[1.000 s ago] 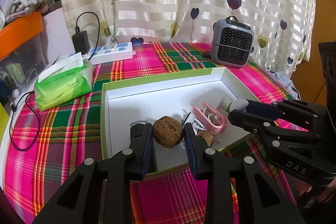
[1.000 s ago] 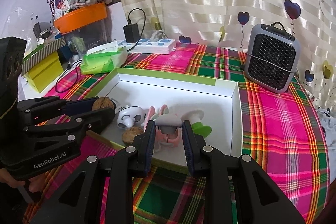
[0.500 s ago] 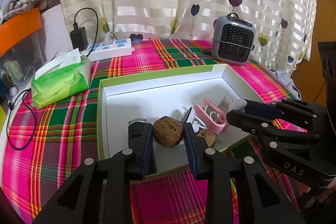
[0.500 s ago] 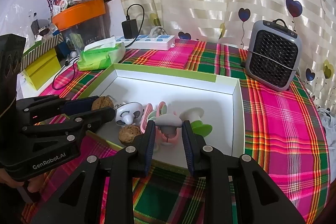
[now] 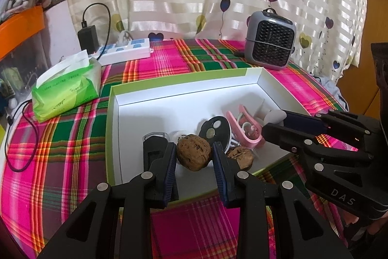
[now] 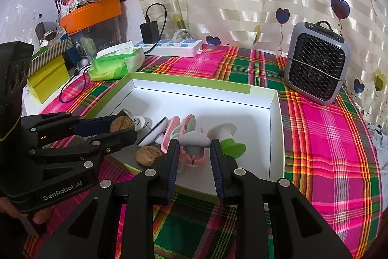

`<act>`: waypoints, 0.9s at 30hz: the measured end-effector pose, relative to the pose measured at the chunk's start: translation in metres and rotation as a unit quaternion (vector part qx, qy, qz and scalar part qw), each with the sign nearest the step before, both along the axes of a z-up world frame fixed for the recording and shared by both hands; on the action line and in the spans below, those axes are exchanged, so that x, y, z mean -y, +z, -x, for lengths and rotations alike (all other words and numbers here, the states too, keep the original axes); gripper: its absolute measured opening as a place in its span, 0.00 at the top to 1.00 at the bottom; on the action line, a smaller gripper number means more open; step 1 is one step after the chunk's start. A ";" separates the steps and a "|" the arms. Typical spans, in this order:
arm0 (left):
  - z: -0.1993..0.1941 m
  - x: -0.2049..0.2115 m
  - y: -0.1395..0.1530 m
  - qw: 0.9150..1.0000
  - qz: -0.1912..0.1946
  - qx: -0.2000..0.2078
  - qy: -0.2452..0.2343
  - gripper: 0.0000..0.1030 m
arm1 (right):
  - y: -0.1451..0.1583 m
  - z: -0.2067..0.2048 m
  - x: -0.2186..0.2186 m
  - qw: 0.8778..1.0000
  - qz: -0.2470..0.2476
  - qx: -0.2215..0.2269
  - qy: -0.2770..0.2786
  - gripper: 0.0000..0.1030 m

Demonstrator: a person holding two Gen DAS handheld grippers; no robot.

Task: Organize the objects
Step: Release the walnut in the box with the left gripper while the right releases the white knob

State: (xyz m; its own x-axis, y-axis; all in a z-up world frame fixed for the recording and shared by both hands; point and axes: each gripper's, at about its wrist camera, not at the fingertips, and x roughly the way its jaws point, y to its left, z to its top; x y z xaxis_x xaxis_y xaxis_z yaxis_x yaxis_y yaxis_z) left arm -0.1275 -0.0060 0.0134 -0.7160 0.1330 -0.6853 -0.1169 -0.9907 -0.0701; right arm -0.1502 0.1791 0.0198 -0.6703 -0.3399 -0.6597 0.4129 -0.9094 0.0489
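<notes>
On the plaid tablecloth (image 5: 155,69) a grey fan heater (image 5: 270,47), a white power strip (image 5: 123,53) and a green tissue pack (image 5: 66,89) are seen, an orange-lidded bin (image 6: 91,12), possibly storage, being placed behind.

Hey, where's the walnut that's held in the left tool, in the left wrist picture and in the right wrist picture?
Left wrist view: the held walnut sits low and centre, clamped in the left tool.
Right wrist view: it is at mid-left, at that tool's tips.
Shared landmark: the grey fan behind the white box.

Plaid-covered table (image 5: 72,137) bears box (image 5: 184,81), tissues (image 5: 65,91), power strip (image 5: 126,51), heater (image 5: 269,45).
</notes>
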 end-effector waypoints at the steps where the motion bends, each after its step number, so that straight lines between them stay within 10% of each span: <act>1: 0.000 0.000 0.000 1.000 0.001 0.001 0.000 0.73 | 0.000 0.000 0.001 1.000 -0.001 -0.001 0.000 0.74; 27: -0.014 -0.002 0.012 1.000 0.005 -0.013 0.004 0.71 | 0.013 -0.022 0.002 1.000 0.008 -0.021 0.007 0.63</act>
State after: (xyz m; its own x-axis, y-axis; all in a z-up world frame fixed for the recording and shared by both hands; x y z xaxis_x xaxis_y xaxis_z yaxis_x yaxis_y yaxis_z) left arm -0.1131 -0.0042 0.0250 -0.7349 0.1209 -0.6673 -0.1113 -0.9921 -0.0572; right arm -0.1281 0.1767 0.0325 -0.6921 -0.3597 -0.6258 0.4276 -0.9028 0.0460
